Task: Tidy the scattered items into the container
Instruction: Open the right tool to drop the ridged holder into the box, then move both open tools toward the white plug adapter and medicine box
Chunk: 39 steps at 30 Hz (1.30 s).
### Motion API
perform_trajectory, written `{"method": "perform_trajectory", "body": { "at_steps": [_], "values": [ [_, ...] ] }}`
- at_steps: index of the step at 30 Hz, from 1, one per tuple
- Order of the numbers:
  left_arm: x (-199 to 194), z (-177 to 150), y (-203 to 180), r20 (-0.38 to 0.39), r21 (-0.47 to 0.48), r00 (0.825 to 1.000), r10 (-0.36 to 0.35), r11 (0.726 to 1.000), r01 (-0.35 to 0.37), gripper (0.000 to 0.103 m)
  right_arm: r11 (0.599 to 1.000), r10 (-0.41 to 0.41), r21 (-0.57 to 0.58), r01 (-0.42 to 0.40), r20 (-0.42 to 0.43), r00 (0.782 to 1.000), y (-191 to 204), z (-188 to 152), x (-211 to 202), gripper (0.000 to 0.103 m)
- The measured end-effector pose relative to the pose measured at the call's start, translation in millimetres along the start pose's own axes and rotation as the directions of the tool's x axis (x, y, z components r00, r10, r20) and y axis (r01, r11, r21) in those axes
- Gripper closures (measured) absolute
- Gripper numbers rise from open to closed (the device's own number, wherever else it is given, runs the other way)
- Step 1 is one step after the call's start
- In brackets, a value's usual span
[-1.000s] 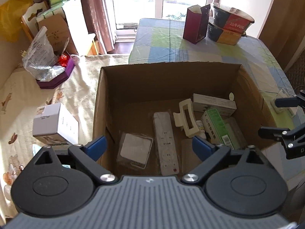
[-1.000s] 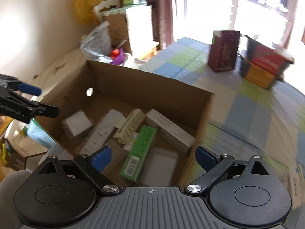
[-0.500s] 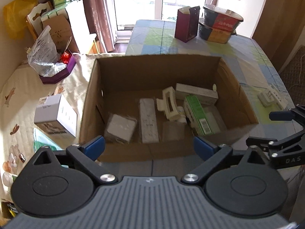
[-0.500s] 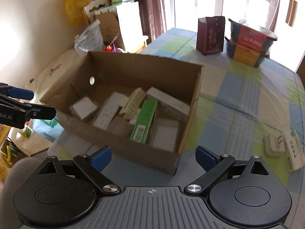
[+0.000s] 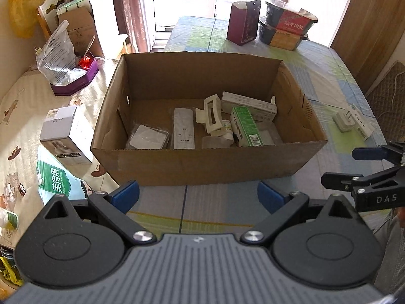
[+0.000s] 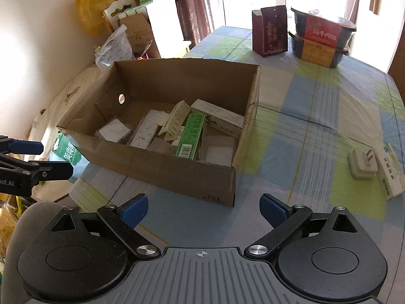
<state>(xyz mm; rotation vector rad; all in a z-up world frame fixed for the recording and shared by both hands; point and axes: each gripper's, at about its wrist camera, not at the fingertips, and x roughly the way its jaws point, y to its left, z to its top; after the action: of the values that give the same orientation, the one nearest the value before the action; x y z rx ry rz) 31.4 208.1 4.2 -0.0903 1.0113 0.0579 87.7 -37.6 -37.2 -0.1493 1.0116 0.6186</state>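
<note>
Both tongs are spread wide and hold nothing. Left tongs (image 5: 198, 195) fill the lower part of the left wrist view, in front of the near wall of the cardboard box (image 5: 202, 163), and the right tongs (image 6: 203, 207) sit low in the right wrist view, before the box's near right corner. Each pair also shows at the side edge of the other view, spread as well.

Standing on the table (image 6: 316, 116) with its checked cloth, the box is at the center of both views. Inside it lie a green carton (image 5: 244, 125), a long white box (image 5: 249, 103), a cream hair claw clip (image 5: 210, 114), a white power strip (image 5: 184, 131), a small white bottle (image 5: 226, 129) and a flat pack in clear plastic (image 5: 148, 136).

Outside the box, at the right edge of the frame, a white plug adapter (image 6: 362, 163) and a small white packet (image 6: 389, 171) lie touching each other on the table. Left of the box in the left wrist view stands a white-and-grey carton (image 5: 64, 134), near a green-printed bag (image 5: 57, 177). At the upper right, a dark red box (image 6: 270, 31) stands beside two stacked bowls (image 6: 321, 36).
</note>
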Motion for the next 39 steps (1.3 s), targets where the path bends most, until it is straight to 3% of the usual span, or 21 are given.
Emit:
{"method": "perform_trajectory", "body": {
  "at_steps": [20, 39],
  "values": [
    [-6.0, 1.0, -60.0, -0.002, 0.069, 0.999, -0.048, 0.996, 0.048, 0.005, 0.992, -0.024, 0.124, 0.026, -0.016, 1.0, -43.5, -20.2, -30.7, 0.003],
    [29.3, -6.8, -164.3, -0.075, 0.205, 0.985, -0.155, 0.964, 0.168, 0.005, 0.933, -0.186, 0.305, 0.191, -0.047, 0.981, -135.0, -69.3, -71.5, 0.003]
  ]
}}
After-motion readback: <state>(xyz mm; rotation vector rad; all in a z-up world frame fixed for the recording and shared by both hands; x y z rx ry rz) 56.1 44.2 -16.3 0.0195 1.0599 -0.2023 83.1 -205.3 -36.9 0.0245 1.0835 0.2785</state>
